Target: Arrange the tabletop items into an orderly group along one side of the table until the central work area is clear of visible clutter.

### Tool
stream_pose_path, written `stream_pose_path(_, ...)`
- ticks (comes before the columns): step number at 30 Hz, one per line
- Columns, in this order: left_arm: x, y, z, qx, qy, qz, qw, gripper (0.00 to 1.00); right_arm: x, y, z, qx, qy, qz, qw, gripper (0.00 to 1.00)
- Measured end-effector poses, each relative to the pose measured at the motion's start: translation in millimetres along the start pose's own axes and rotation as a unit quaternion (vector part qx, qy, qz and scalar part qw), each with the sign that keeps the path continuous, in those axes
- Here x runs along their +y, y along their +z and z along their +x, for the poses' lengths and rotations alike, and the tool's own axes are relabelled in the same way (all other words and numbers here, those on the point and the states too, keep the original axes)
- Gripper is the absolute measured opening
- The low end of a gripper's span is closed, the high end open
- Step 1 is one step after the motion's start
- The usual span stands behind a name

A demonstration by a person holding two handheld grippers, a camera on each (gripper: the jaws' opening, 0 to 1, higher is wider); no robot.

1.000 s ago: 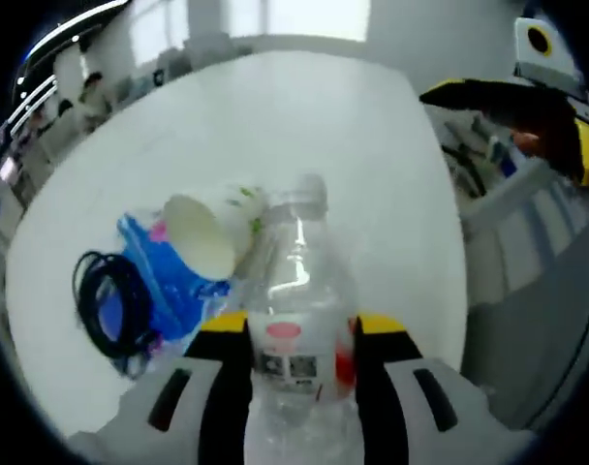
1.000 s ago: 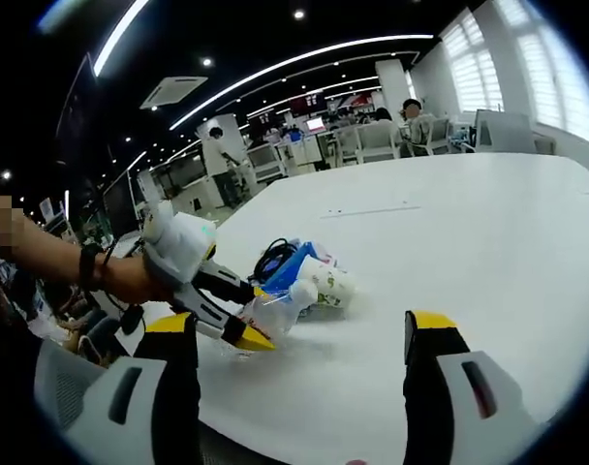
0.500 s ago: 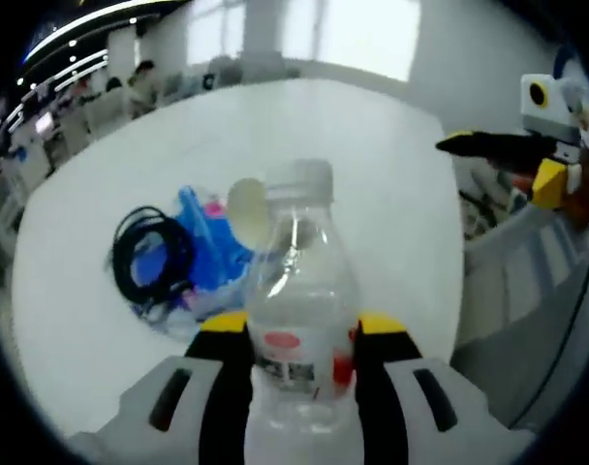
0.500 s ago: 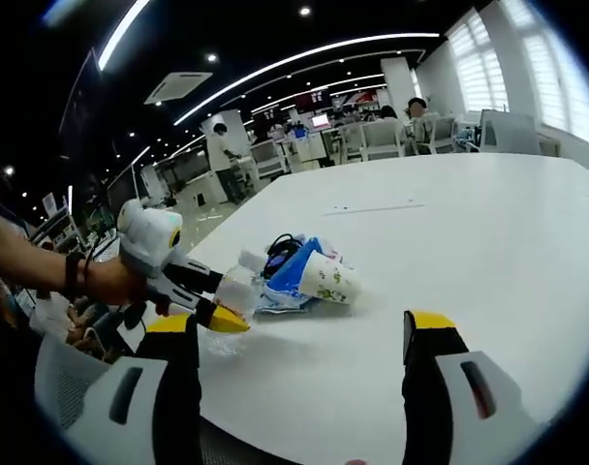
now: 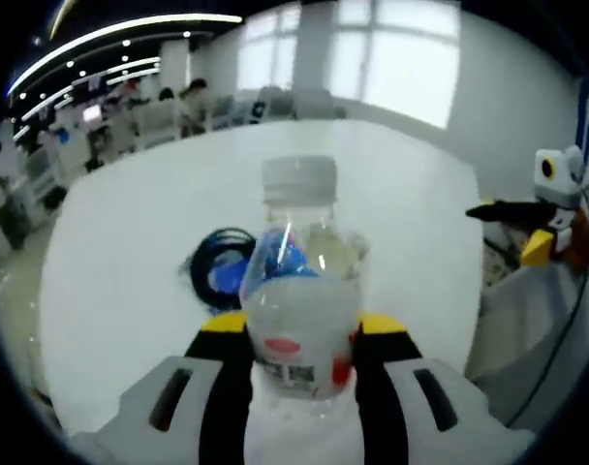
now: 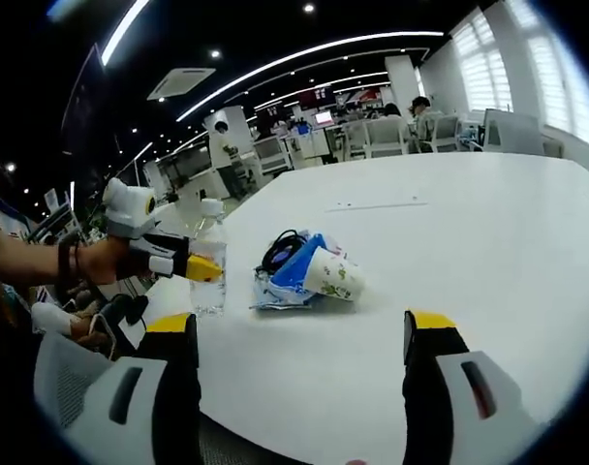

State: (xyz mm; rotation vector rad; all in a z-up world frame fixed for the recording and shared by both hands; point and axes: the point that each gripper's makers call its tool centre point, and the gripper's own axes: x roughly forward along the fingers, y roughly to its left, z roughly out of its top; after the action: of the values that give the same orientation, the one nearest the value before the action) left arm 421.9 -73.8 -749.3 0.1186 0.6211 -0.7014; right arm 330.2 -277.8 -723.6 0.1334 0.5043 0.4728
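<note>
My left gripper (image 5: 302, 334) is shut on a clear plastic water bottle (image 5: 301, 281) with a white cap, held upright. In the right gripper view the same bottle (image 6: 208, 266) stands upright near the white table's (image 6: 469, 252) left edge, with the left gripper (image 6: 190, 268) clamped on it. Beyond it a paper cup (image 6: 332, 275) lies on its side against a blue packet (image 6: 293, 274) and a coil of black cable (image 6: 279, 252). The cable (image 5: 214, 262) and blue packet (image 5: 238, 274) show behind the bottle. My right gripper (image 6: 299, 334) is open above the near table edge, nothing between its fingers.
Office chairs and desks stand beyond the far side of the table (image 5: 130, 252). A grey chair (image 5: 537, 320) is at the table's edge on the right of the left gripper view, where the right gripper (image 5: 512, 218) also shows.
The bottle has gone from tilted near the cup to upright, and the left gripper has carried it away from the pile toward the table's left edge. The right gripper has stayed open and still.
</note>
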Motion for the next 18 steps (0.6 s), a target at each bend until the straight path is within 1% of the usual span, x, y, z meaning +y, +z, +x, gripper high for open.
stream_pose_path(1,9.5,3.1,-3,-0.005,0.007,-0.004,1.0,0.36,1,-0.7,0,0.002,0.0,-0.002,1.0,0.88)
stream_pose_path(2,12.3,3.9,-4,-0.007,0.009,-0.005,0.9999,0.37,1,-0.8,0,0.003,0.0,-0.003,1.0,0.88)
stream_pose_path(4,27.1,9.4,-11,-0.017,0.022,-0.011,0.9996,0.37,0,-1.7,1,0.006,-0.001,-0.005,1.0,0.88)
stream_pose_path(6,47.6,15.5,-17,-0.032,0.043,-0.024,0.9983,0.37,0,-3.1,1,0.008,-0.002,-0.006,0.9999,0.88)
stream_pose_path(7,55.0,18.6,-23,-0.039,0.055,-0.029,0.9973,0.37,0,-3.4,1,0.009,-0.003,-0.006,0.9999,0.88)
stream_pose_path(8,60.8,20.1,-25,-0.042,0.059,-0.031,0.9969,0.37,-1,-3.6,1,0.009,-0.004,-0.006,0.9999,0.88)
stream_pose_path(10,75.5,24.8,-31,-0.054,0.08,-0.041,0.9945,0.37,-2,-4.8,2,0.012,-0.006,-0.008,0.9999,0.88)
stream_pose_path(12,86.1,27.3,-35,-0.062,0.091,-0.048,0.9928,0.37,-2,-6.0,3,0.014,-0.007,-0.007,0.9999,0.88)
stream_pose_path(14,105.1,29.8,-38,-0.071,0.109,-0.06,0.9897,0.37,-2,-7.7,3,0.017,-0.007,-0.008,0.9998,0.88)
stream_pose_path(17,124.8,33.0,-40,-0.085,0.128,-0.075,0.9852,0.37,-1,-10.6,4,0.023,-0.008,-0.01,0.9997,0.88)
stream_pose_path(18,134.0,34.7,-40,-0.093,0.138,-0.082,0.9826,0.37,-2,-11.8,5,0.025,-0.008,-0.01,0.9996,0.88)
